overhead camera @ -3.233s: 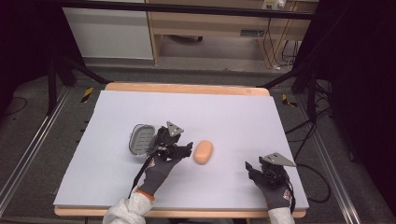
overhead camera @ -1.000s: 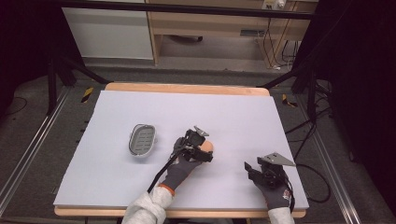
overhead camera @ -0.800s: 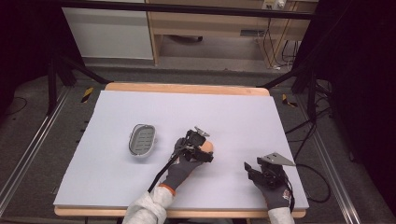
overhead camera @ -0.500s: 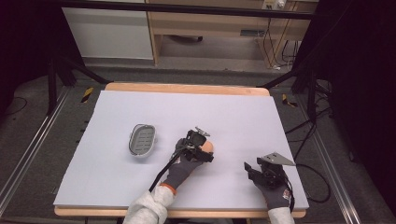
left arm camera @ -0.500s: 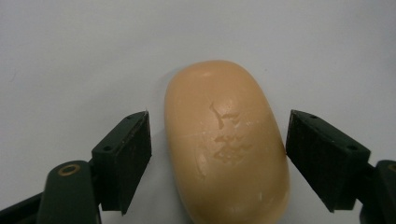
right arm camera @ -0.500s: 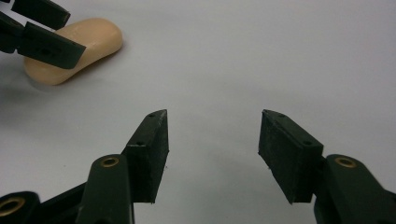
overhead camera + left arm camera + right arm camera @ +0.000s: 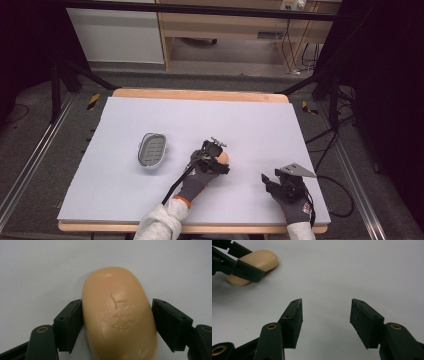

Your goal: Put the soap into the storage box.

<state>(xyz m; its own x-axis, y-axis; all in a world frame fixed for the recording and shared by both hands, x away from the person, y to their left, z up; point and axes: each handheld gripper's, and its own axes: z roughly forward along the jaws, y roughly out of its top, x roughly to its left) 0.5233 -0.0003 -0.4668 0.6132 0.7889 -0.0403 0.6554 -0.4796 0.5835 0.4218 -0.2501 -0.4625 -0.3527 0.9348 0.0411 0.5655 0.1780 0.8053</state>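
Two grippers are over the pale table (image 7: 125, 165), and the action is all on the left side. The left gripper (image 7: 216, 156) sits near the middle of the table, right on the peach-coloured soap bar (image 7: 223, 158), with the person's gloved hand behind it. From the left gripper view, the soap bar (image 7: 118, 315) lies flat on the table between the two black jaws; the left-hand jaw is against its side, while the right-hand jaw is very close to its other side, and a sliver of gap seems to show there, so a firm squeeze cannot be confirmed. The soap has a faint stamped mark on its top face. Over to the left of it, well apart, a small grey soap dish (image 7: 152, 150) rests on the table. The right gripper (image 7: 270, 181) hovers near the front right corner of the table, well apart from the soap. In the right gripper view its jaws have just been closing, yet a clear gap stands between them with nothing but bare table inside, and the soap (image 7: 253, 263) shows far off at upper left with the other gripper's jaw across it.
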